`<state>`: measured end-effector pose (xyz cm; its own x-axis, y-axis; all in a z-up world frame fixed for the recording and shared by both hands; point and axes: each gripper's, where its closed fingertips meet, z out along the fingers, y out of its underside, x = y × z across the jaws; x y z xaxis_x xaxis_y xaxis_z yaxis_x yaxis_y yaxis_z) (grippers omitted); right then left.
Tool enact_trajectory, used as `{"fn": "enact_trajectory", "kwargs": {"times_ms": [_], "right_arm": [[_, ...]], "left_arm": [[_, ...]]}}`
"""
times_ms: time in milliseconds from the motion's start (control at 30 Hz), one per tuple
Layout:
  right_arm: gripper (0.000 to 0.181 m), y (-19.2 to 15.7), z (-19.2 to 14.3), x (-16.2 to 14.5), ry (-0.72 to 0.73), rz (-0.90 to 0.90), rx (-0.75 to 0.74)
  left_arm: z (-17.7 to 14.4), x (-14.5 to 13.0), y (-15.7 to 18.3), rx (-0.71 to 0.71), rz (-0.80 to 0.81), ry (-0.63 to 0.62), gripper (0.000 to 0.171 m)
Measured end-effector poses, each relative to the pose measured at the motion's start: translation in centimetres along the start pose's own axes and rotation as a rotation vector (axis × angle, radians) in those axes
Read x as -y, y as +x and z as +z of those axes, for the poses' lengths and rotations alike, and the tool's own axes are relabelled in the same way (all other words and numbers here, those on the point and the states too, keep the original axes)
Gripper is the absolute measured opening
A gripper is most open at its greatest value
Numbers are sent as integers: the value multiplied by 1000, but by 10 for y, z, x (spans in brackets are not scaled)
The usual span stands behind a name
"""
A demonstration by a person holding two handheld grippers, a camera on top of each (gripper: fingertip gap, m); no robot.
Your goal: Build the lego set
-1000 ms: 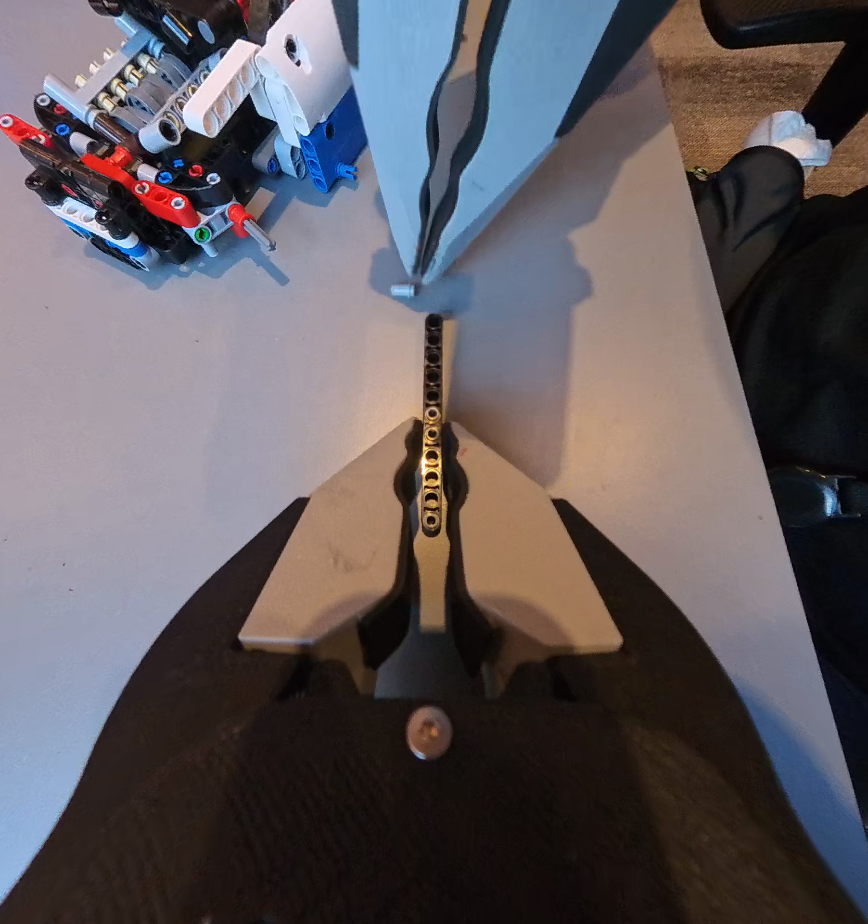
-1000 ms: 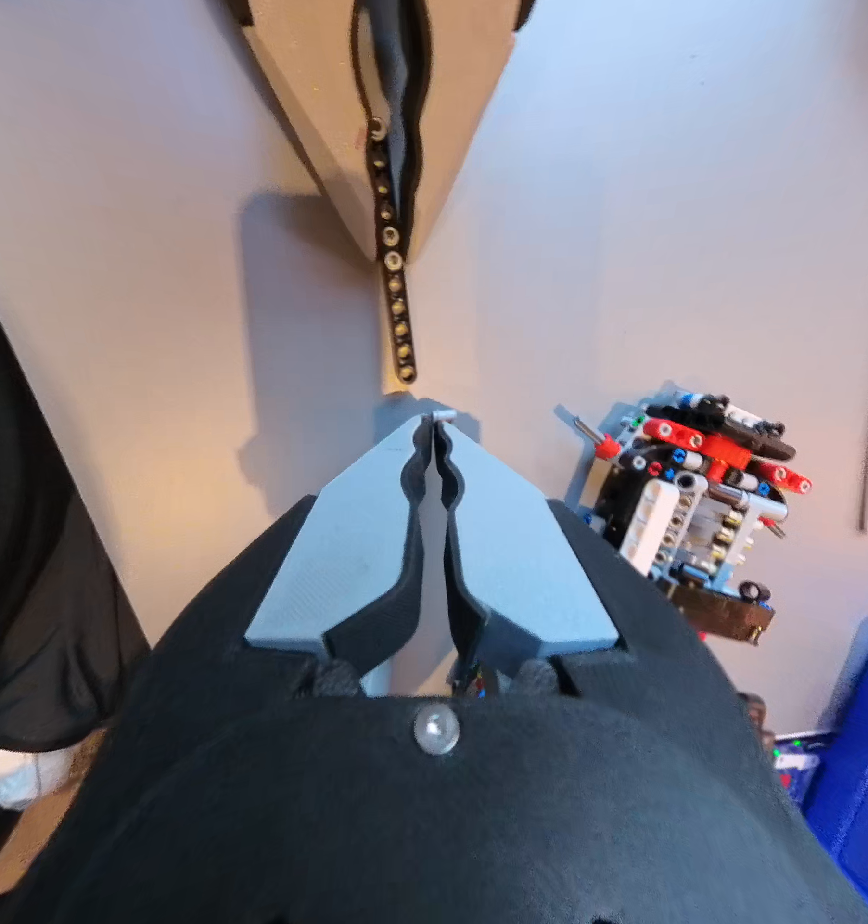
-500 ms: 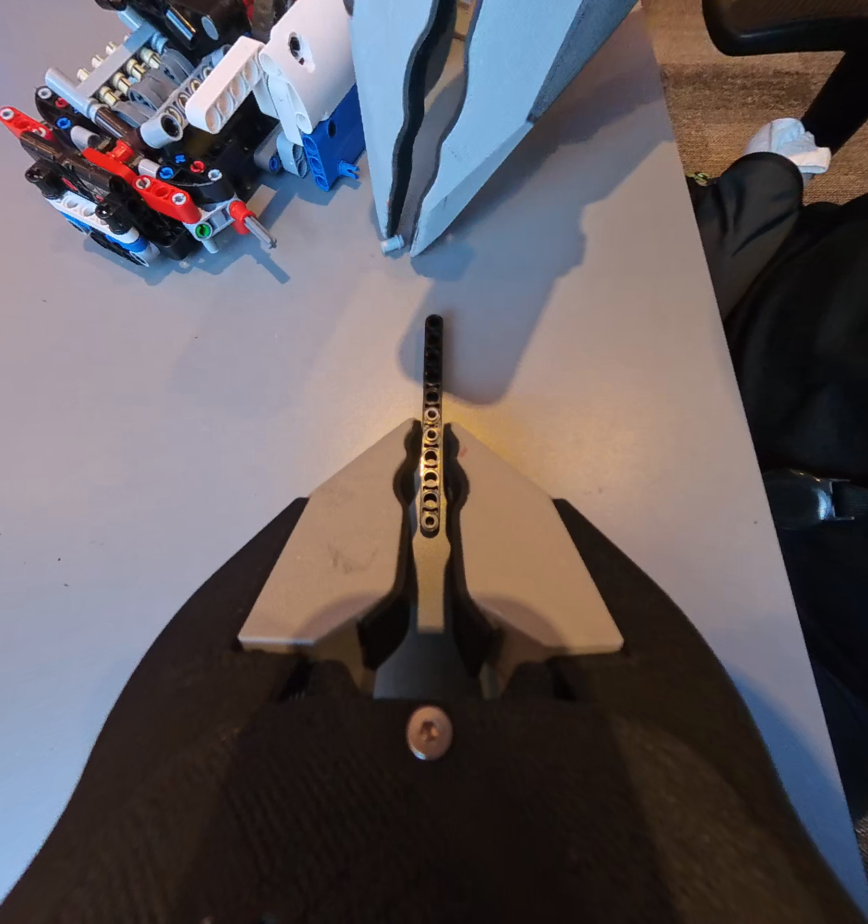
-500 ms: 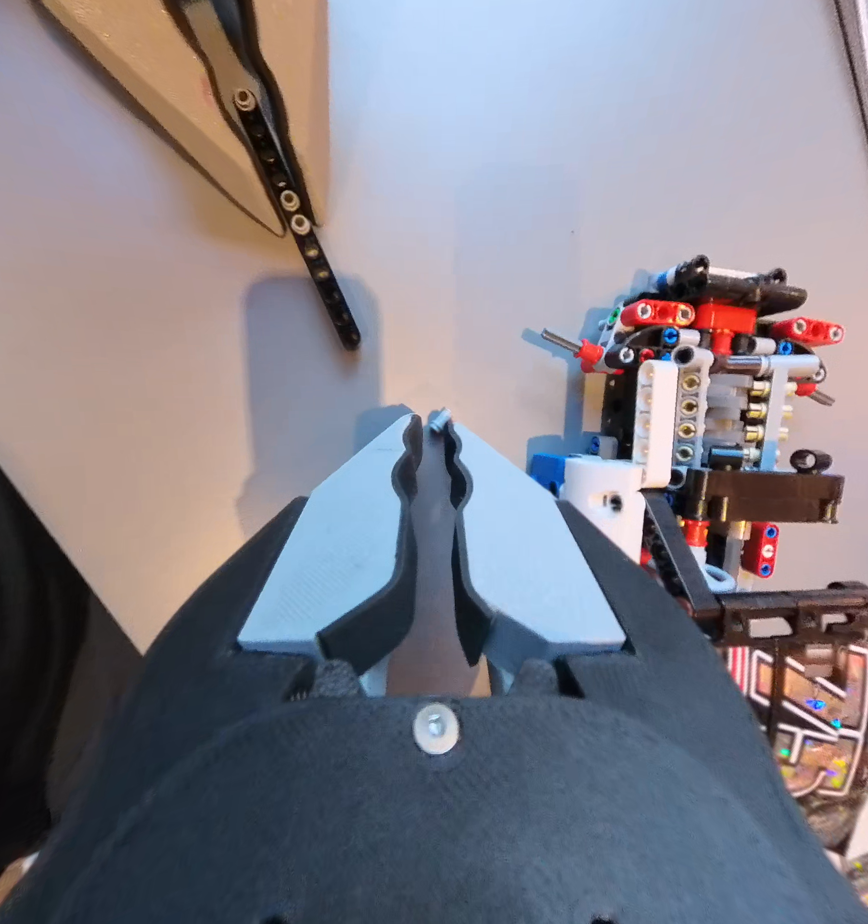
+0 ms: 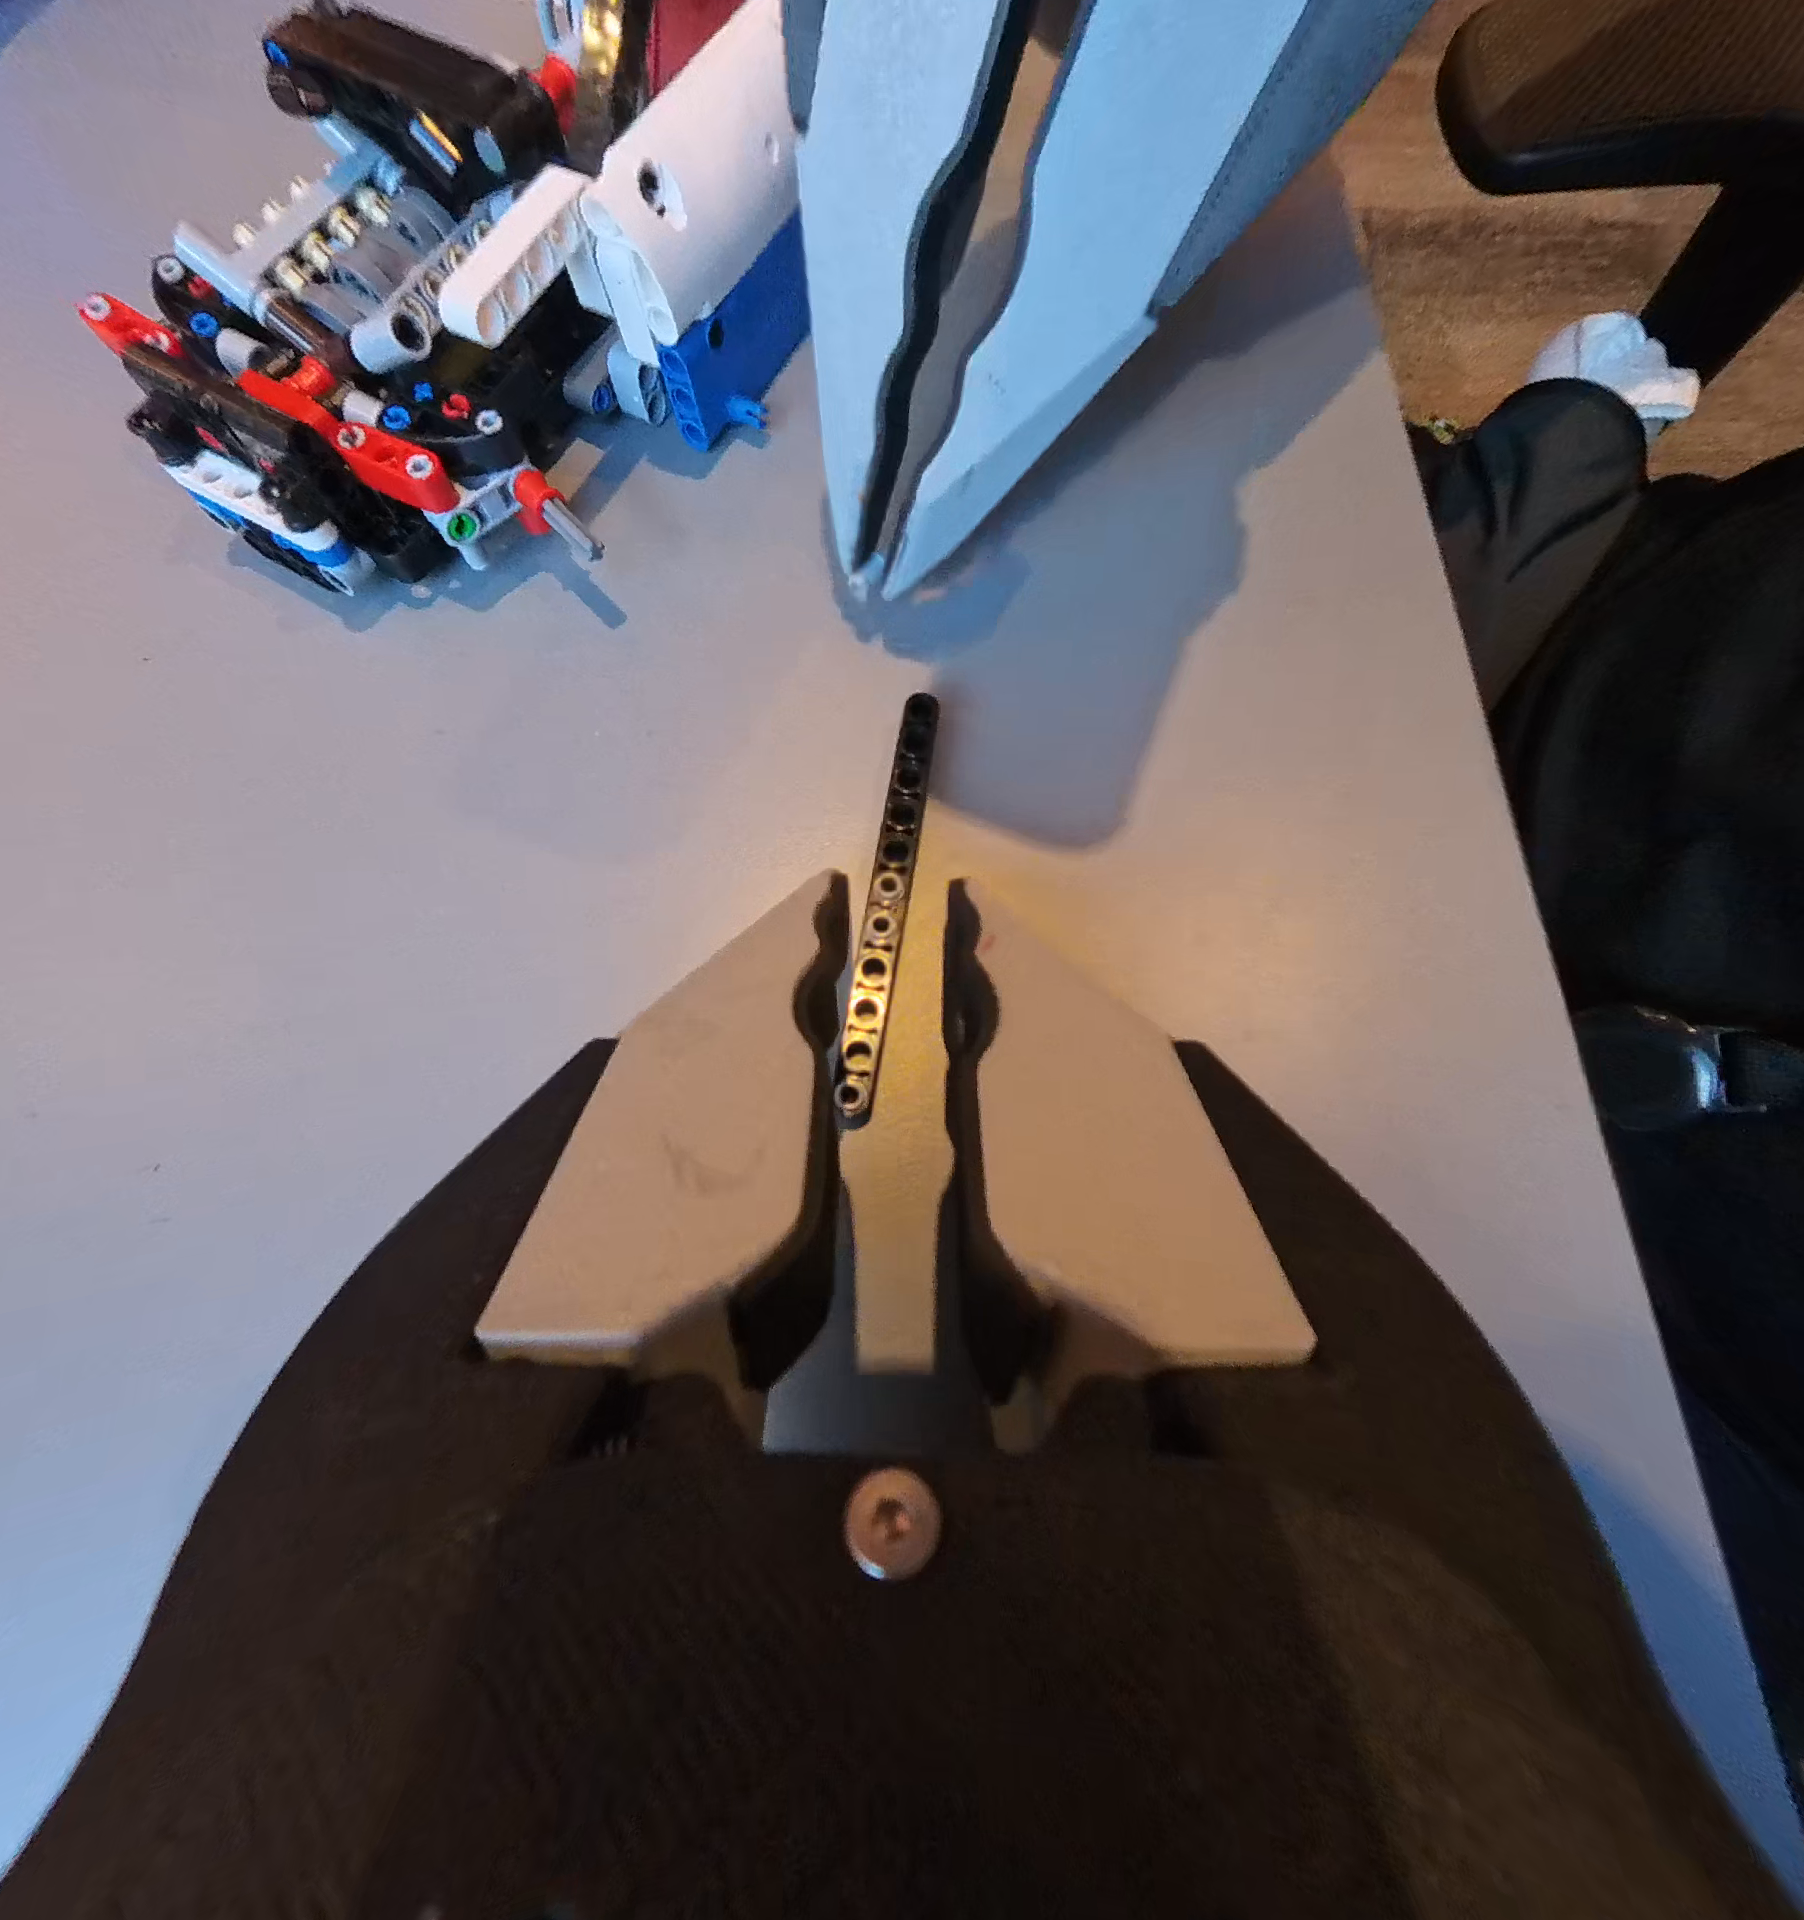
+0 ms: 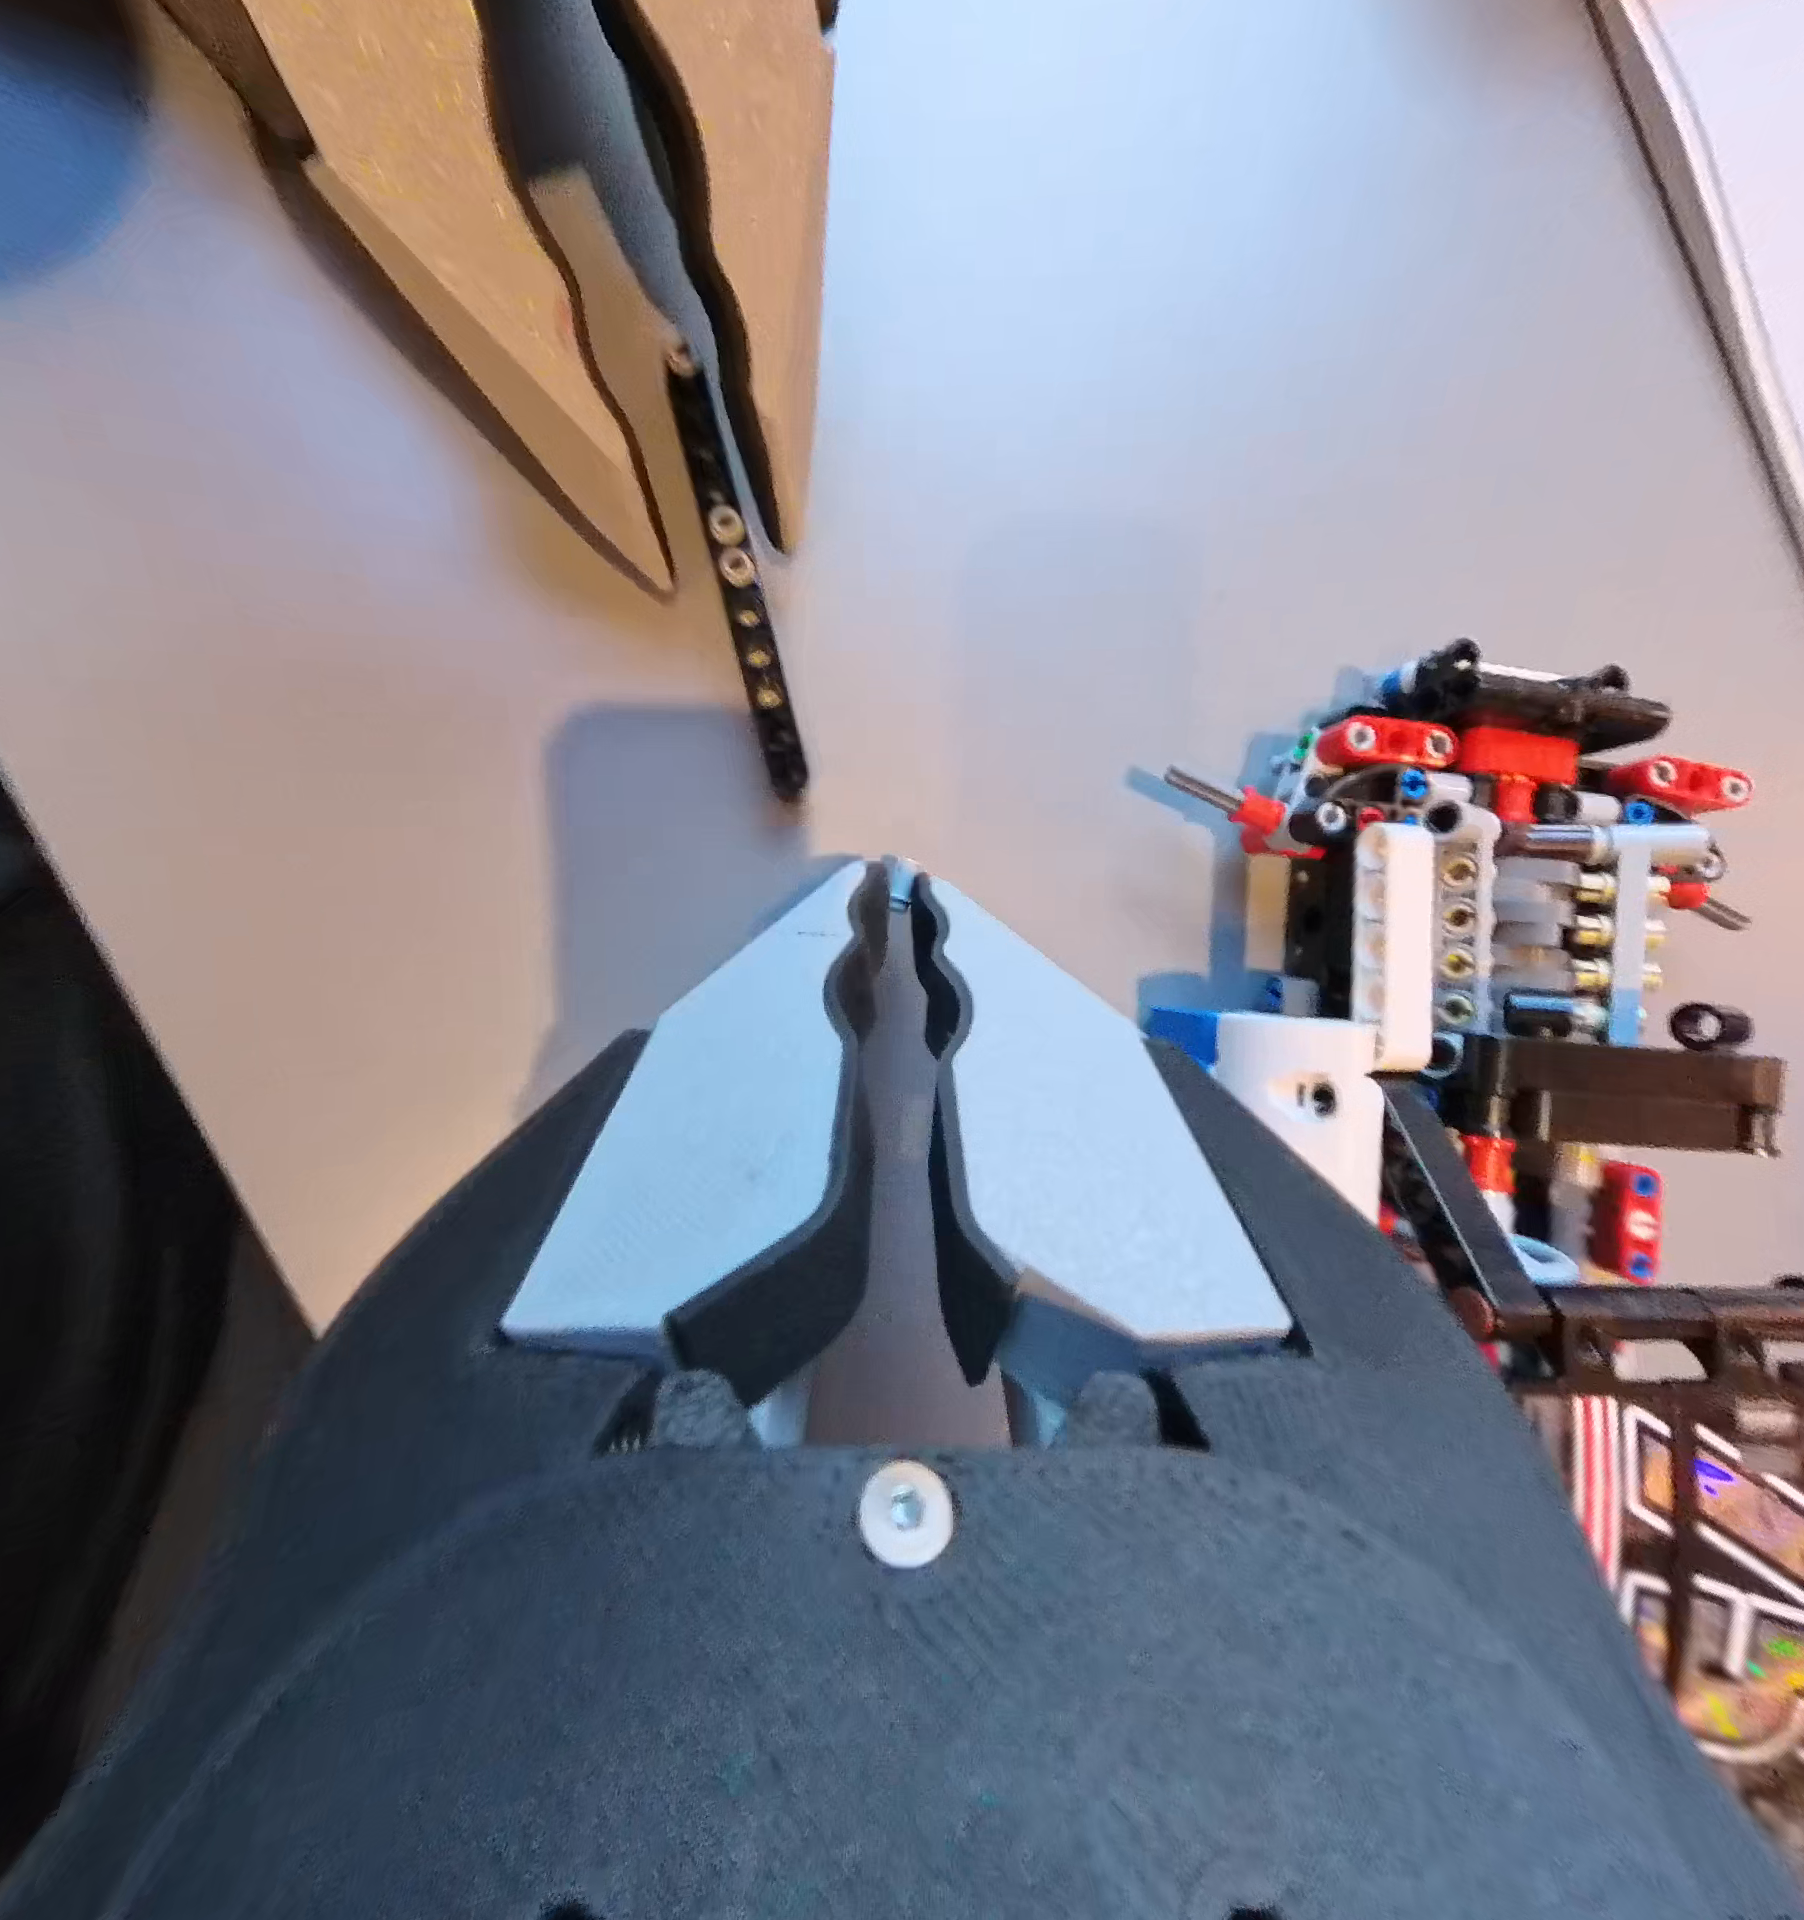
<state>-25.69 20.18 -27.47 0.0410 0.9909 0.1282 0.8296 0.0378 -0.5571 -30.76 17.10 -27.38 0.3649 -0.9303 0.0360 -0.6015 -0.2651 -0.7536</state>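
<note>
Build looked partway: the model (image 5: 378, 343) sat at 10 o'clock in left wrist view w/ chassis and gears assembled, more to add; black beam (image 5: 890, 914) lay on the table (image 5: 254, 831) between the fingers of the left gripper (image 5: 890, 894), released, gap both sides; right gripper (image 6: 893, 883) clenched on small grey pin (image 6: 900, 896) at 12 o'clock of beam; pin not yet in beam.

Long beam (image 5: 893, 904) lies on table (image 5: 254, 831) near right edge; lego model (image 5: 441, 301) toward far left; chair (image 5: 1656, 156) beyond edge.
</note>
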Motion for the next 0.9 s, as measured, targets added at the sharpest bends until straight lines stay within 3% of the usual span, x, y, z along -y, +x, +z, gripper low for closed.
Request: {"fn": "enact_trajectory", "kwargs": {"times_ms": [233, 467, 900], "right_arm": [[2, -26, -8, 34, 152, 151, 257], [2, -43, -10, 55, 199, 187, 401], [2, -43, -12, 59, 226, 333, 530]], "left_arm": [[-3, 18, 5, 67, 134, 84, 15], [-6, 29, 15, 89, 242, 138, 11], [-9, 32, 14, 182, 366, 144, 1]]}}
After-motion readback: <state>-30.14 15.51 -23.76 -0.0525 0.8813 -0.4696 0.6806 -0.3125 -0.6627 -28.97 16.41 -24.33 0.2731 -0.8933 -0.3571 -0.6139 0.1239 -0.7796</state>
